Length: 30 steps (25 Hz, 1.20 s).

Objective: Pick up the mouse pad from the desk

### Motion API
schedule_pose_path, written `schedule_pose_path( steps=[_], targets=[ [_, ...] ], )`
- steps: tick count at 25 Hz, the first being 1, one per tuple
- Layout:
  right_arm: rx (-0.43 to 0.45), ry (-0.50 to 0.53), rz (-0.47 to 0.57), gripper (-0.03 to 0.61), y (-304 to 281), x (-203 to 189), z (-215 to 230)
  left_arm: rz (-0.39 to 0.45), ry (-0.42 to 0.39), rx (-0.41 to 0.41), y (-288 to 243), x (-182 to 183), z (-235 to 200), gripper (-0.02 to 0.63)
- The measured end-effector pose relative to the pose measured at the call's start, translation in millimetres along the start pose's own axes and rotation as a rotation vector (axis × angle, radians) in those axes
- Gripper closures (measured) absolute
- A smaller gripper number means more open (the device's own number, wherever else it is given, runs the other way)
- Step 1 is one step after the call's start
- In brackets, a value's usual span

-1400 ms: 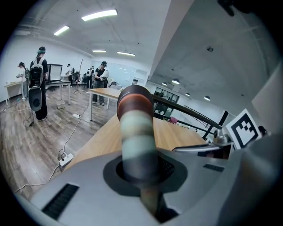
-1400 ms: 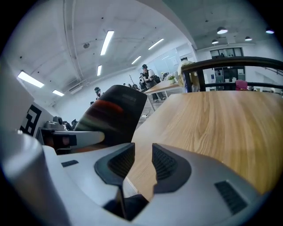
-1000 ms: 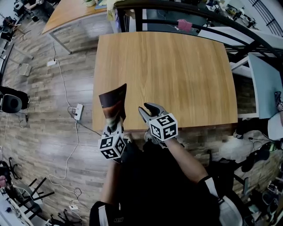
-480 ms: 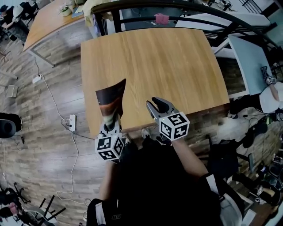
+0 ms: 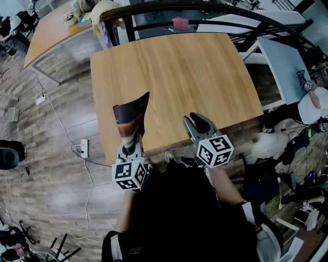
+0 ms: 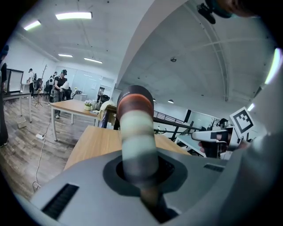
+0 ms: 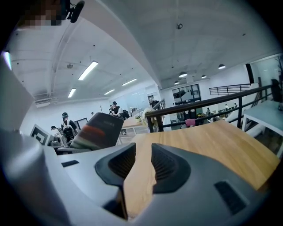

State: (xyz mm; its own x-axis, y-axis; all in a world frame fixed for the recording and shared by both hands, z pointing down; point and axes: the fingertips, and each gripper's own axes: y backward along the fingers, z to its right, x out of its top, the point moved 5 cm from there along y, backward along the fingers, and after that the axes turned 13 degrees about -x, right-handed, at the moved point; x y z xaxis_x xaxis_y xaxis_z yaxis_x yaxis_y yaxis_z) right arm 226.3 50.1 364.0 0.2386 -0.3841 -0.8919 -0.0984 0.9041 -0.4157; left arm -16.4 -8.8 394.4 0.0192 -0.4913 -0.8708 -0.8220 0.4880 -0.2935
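The mouse pad (image 5: 130, 115), dark with red and pale bands, stands up curled from my left gripper (image 5: 131, 147), which is shut on its lower edge above the wooden desk's (image 5: 179, 66) near left edge. In the left gripper view the mouse pad (image 6: 137, 128) rises blurred from the closed jaws of the left gripper (image 6: 140, 176). My right gripper (image 5: 199, 123) hovers over the desk's near edge, to the right of the pad. It is open; its jaws have just been closing slightly with nothing between them. In the right gripper view the right gripper (image 7: 143, 150) shows only desk (image 7: 212, 141) in its gap, with the mouse pad (image 7: 97, 130) off to the left.
A black railing (image 5: 169, 7) with a pink object (image 5: 180, 22) runs behind the desk. Another wooden desk (image 5: 48, 30) stands at the far left, a pale table (image 5: 284, 61) at the right. A power strip (image 5: 83, 148) and cables lie on the floor. People (image 6: 59, 90) stand far back.
Both grippers have risen. The right gripper has moved to the right, away from the left one. The mouse pad stays held in the left gripper, and the head view has shifted.
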Motion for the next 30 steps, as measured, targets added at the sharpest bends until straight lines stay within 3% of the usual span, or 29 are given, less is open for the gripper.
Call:
schedule_pose_path(
  steps=[16,30],
  targets=[
    [-0.068,-0.017,0.097,0.543,24,-3,-2,0.011,-0.023,0.001,9,4,8,0.569],
    [-0.061,-0.007,0.102,0.546,22,-6,-11,0.009,-0.02,0.002,11,3,5,0.569]
  ],
)
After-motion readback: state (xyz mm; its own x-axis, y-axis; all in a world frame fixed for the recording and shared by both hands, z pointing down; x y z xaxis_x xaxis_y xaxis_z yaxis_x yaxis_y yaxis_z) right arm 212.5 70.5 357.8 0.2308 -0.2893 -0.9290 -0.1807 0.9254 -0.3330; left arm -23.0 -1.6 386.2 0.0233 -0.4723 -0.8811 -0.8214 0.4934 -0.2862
